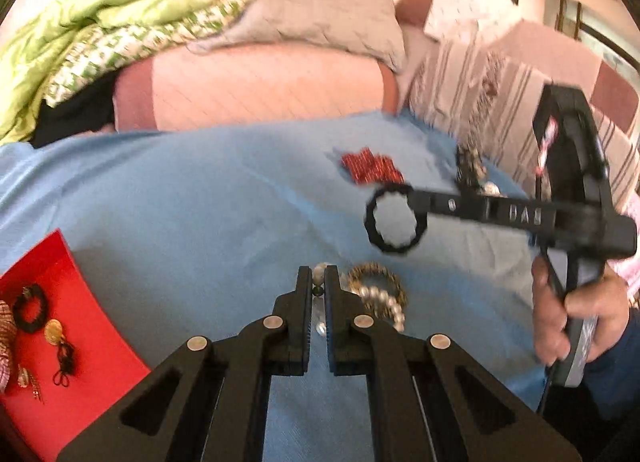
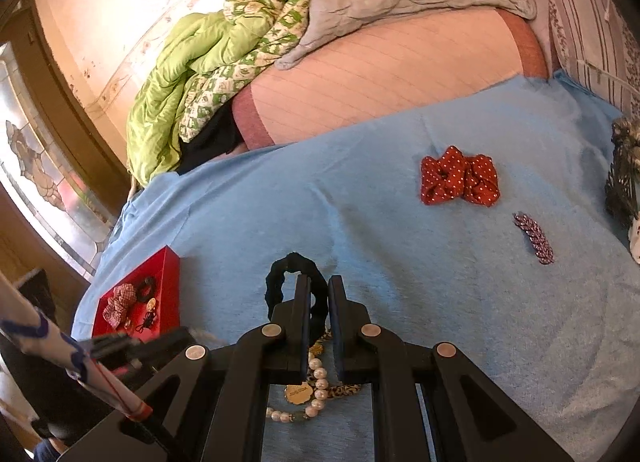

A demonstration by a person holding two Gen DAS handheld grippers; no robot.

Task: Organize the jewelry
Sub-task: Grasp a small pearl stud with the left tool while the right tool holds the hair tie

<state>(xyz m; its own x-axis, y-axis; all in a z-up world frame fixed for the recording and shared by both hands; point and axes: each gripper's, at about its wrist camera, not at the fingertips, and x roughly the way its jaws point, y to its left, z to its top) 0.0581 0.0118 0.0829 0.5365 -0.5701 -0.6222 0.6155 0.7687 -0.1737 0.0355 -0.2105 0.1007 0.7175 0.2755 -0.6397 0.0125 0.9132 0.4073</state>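
Two grippers work over a bed's blue sheet (image 2: 400,166). The left gripper (image 1: 318,286) has its fingers pressed together on a pearl strand (image 1: 320,276), apparently to carry it to the red tray (image 1: 100,342) off to their left. The right gripper (image 2: 319,298) pinches a black scrunchie (image 2: 280,278), more pearls (image 2: 318,386) lying just beneath. A red scrunchie (image 2: 460,176) waits farther ahead, to the right.

Left wrist fisheye, close over blue cloth (image 1: 192,198), looking forward and down along left claw (image 1: 318,282), red tray (image 1: 92,326) at lower left, right wrist fisheye likewise along right claw (image 2: 319,294), shared: cloth, tray, pearl necklace (image 2: 316,386), red scrunchie (image 2: 460,178)
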